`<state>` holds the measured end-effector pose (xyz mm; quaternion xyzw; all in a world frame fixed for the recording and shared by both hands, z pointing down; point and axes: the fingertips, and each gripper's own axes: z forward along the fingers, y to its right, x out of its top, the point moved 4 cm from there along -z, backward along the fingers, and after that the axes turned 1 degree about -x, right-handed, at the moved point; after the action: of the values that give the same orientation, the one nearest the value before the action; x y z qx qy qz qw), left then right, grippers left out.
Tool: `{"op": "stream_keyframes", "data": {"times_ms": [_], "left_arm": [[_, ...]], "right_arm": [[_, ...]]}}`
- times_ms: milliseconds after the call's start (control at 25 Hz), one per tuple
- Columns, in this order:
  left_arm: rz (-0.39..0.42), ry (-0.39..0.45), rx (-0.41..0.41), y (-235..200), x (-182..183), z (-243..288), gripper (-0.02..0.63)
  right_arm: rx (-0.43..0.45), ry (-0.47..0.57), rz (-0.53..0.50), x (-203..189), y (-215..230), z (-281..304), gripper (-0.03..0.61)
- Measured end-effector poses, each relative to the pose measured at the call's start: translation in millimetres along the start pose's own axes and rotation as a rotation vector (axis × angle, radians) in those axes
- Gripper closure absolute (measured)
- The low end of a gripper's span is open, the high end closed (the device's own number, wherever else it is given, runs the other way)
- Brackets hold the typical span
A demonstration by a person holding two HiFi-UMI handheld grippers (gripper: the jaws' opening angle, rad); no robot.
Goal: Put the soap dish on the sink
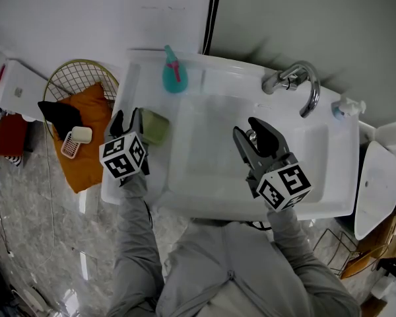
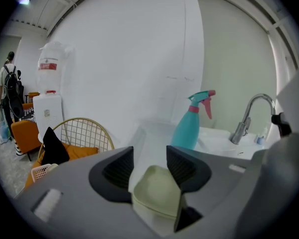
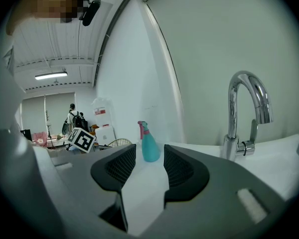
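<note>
**Soap dish (image 1: 154, 125) on the sink (image 1: 129, 84) ledge, both jaws spread**

The left gripper (image 1: 127, 119) holds its jaws spread. The pale green soap dish lies between and just below them on the sink's left ledge, unpinched. A teal spray bottle (image 1: 173, 71) stands beyond these jaws. The right gripper (image 1: 249, 129), jaws spread and empty, hangs over the basin, with the faucet (image 1: 297, 78) ahead to their right.

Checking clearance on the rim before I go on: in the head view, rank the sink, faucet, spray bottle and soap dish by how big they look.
1. sink, by far the largest
2. faucet
3. spray bottle and soap dish: they look about alike, too close to rank
</note>
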<state>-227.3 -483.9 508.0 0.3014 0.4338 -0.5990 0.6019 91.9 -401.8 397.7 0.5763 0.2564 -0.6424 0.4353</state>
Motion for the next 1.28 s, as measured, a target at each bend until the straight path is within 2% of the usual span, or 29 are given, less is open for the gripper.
{"op": "stream_keyframes", "data": {"times_ms": [560,1040,1280], "left_arm": [[0.021,0.059,-0.004,1,11,-33,0.391],[0.082,0.135,0.014,4,22,-98,0.391],[0.085,0.179,0.023,7,22,-135,0.391]], "right_arm": [[0.03,0.035,-0.015,9,-15,-3,0.413],[0.066,0.079,-0.034,20,-41,-21,0.413],[0.079,0.101,-0.041,23,-56,-34,0.413]]}}
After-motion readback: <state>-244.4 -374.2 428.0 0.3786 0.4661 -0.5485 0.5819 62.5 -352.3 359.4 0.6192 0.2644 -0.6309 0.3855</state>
